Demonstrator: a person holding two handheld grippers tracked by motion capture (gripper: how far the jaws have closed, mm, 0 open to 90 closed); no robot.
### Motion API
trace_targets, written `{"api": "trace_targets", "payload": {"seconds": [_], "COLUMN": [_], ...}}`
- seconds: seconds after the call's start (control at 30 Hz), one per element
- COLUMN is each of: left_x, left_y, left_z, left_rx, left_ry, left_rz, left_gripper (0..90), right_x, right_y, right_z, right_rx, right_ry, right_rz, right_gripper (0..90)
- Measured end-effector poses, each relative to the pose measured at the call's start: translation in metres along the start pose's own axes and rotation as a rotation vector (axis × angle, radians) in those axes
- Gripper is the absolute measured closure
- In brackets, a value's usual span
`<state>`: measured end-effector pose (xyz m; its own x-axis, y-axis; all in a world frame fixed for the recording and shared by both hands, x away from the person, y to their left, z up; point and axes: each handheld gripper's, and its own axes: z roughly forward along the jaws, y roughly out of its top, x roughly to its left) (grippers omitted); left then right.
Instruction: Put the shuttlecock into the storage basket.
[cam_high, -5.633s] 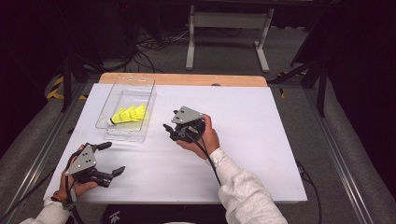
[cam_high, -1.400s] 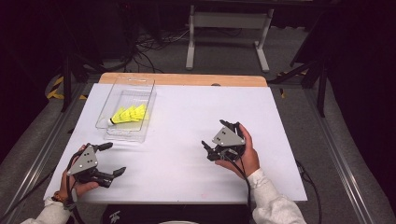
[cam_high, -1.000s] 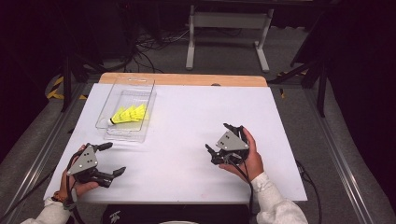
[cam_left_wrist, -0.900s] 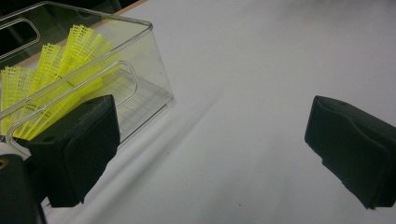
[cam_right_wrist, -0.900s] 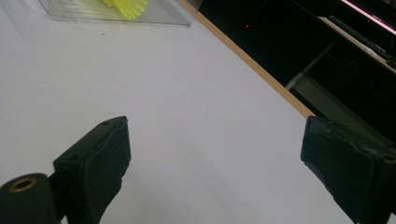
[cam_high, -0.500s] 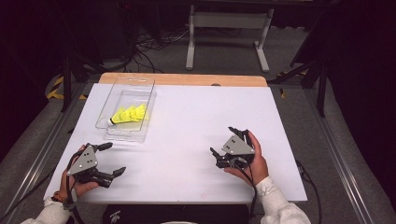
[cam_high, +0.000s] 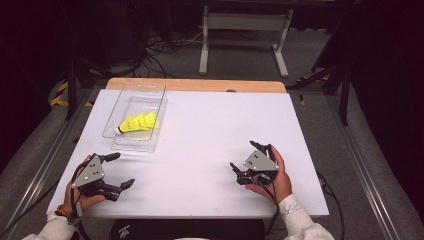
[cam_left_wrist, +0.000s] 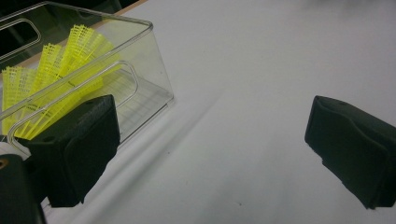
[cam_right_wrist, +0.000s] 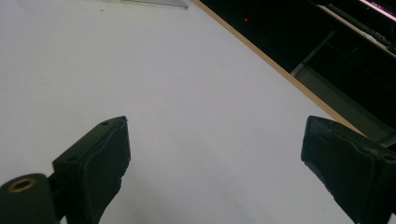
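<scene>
High view: the yellow plastic-mesh shuttlecock (cam_high: 135, 123) lies inside the clear rectangular plastic box (cam_high: 156, 131) at the far left of the white surface (cam_high: 215, 130). Both grippers rest near the front edge, well apart from each other. The left gripper (cam_high: 117, 170), jaws spread and empty, sits near the box and points toward it; the right gripper (cam_high: 245, 160), jaws likewise apart and empty, lies on bare surface. Judging by this, the placing looks done; any next move would call for a reach into the box.

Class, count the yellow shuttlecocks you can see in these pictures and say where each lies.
1: a single yellow shuttlecock lies on its side inside the clear plastic box at the table's far left. None seems hidden.
</scene>
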<state>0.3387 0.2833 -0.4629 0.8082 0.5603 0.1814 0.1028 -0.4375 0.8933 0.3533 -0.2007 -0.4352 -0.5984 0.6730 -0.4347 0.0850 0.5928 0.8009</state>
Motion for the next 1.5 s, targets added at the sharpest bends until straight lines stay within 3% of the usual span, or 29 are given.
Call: {"api": "trace_targets", "payload": {"seconds": [1.07,1.2,1.27,1.5], "left_x": [0.001,0.001,0.002,0.002], "left_y": [0.004,0.005,0.004,0.004], "left_z": [0.01,0.01,0.011,0.011], "left_rx": [0.0,0.001,0.0,0.005], "left_ry": [-0.02,-0.019,-0.02,-0.015], "left_rz": [0.009,0.01,0.005,0.007], "left_gripper": [4.2,4.2,4.2,4.1], "right_x": [-0.002,-0.002,-0.002,-0.006], "right_y": [-0.056,-0.059,-0.058,-0.057], "right_z": [-0.031,-0.037,-0.039,-0.042], "right_rx": [0.007,-0.019,-0.023,-0.064], "right_ry": [-0.005,-0.011,-0.028,-0.014], "right_rz": [0.139,0.166,0.151,0.178], "right_gripper": [7.8,7.7,7.9,7.6]}}
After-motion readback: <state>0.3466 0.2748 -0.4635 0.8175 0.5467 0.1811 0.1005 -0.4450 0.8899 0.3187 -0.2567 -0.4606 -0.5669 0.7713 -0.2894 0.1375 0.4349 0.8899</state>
